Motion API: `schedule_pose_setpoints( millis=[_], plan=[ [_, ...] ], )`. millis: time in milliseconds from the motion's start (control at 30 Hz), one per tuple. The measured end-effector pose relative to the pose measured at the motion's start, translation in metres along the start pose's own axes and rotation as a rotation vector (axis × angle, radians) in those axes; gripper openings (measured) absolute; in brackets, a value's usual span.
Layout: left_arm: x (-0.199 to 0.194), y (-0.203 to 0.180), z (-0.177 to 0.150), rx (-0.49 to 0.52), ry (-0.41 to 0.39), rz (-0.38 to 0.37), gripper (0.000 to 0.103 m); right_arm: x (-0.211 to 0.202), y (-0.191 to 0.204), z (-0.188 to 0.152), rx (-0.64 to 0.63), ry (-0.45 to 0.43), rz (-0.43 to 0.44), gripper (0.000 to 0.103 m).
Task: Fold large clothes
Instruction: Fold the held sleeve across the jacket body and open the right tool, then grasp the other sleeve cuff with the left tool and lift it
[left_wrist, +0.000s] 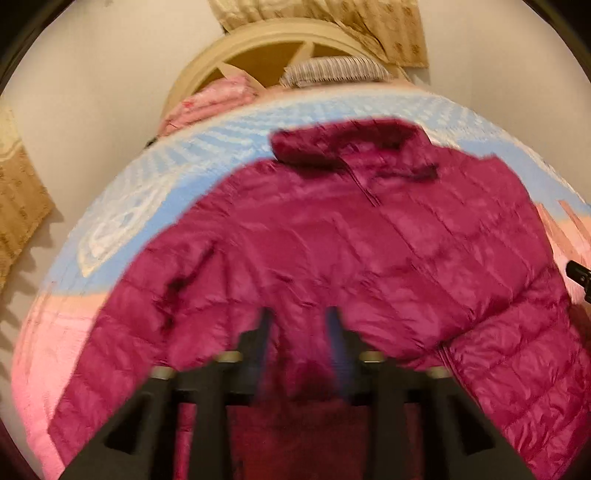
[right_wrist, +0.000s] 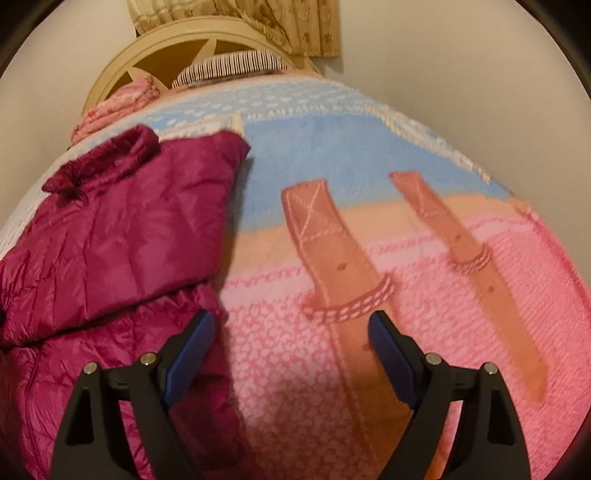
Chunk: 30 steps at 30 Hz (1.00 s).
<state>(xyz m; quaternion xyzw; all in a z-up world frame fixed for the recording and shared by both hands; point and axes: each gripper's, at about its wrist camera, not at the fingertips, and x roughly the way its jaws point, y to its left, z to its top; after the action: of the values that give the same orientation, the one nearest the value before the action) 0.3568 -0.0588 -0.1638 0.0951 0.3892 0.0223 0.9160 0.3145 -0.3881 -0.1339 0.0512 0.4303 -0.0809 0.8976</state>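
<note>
— Bedspread (right_wrist: 332, 155) carries the magenta puffer jacket (left_wrist: 351, 258) mid-bed; one sleeve looks folded in, though blur hides detail.

— Grippers?

— Left gripper (left_wrist: 299, 317) half-parted over the hem, holding nothing; right gripper (right_wrist: 291, 325) wide, empty, beside the jacket's edge. Next likely: grasp the hem.

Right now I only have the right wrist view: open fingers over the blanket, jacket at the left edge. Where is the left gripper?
Observer: The left gripper is over the jacket, near its lower middle.
Operator: Is it holding fabric?
Observer: It doesn't look like it. The picture is blurred, but its fingers stand apart with nothing pinched.
Operator: And the jacket's far side?
Observer: One sleeve lies spread out over the pink part of the blanket.
</note>
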Motion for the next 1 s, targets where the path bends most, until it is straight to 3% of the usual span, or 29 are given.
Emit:
schedule_pose_setpoints(
  millis=[33,67,100,167,233,400,467,567,733,867,1000],
  plan=[
    [-0.008,0.004,0.003,-0.013,-0.047,0.031,0.076,-0.003,0.000,0.003,-0.009,-0.013,-0.003,0.088],
    [-0.016,0.007,0.005,-0.032,-0.098,0.057,0.086,-0.006,0.000,0.006,-0.014,-0.028,-0.005,0.088],
    [-0.022,0.010,0.008,-0.049,-0.139,0.064,0.087,-0.009,0.001,0.010,-0.017,-0.041,-0.009,0.088],
    [-0.024,0.011,0.013,-0.068,-0.160,0.059,0.088,-0.012,0.005,0.021,-0.027,-0.053,-0.005,0.082],
    [-0.010,0.005,0.019,-0.064,-0.123,0.060,0.088,-0.011,0.016,0.034,-0.053,-0.059,0.027,0.069],
    [0.047,-0.005,0.017,-0.026,-0.018,0.200,0.088,0.011,0.051,0.058,-0.110,-0.079,0.094,0.065],
    [0.069,0.000,0.010,-0.037,0.040,0.197,0.088,0.024,0.060,0.060,-0.132,-0.071,0.107,0.065],
    [0.075,0.000,0.002,-0.052,0.042,0.164,0.089,0.053,0.069,0.054,-0.160,0.010,0.118,0.060],
    [0.081,-0.005,0.001,-0.036,0.051,0.171,0.091,0.071,0.063,0.049,-0.121,0.064,0.161,0.061],
    [0.061,0.011,0.005,-0.095,0.035,0.138,0.091,0.052,0.065,0.056,-0.142,0.052,0.094,0.061],
    [0.027,0.037,0.005,-0.137,-0.015,0.117,0.091,0.007,0.077,0.059,-0.143,-0.013,0.093,0.078]
  ],
)
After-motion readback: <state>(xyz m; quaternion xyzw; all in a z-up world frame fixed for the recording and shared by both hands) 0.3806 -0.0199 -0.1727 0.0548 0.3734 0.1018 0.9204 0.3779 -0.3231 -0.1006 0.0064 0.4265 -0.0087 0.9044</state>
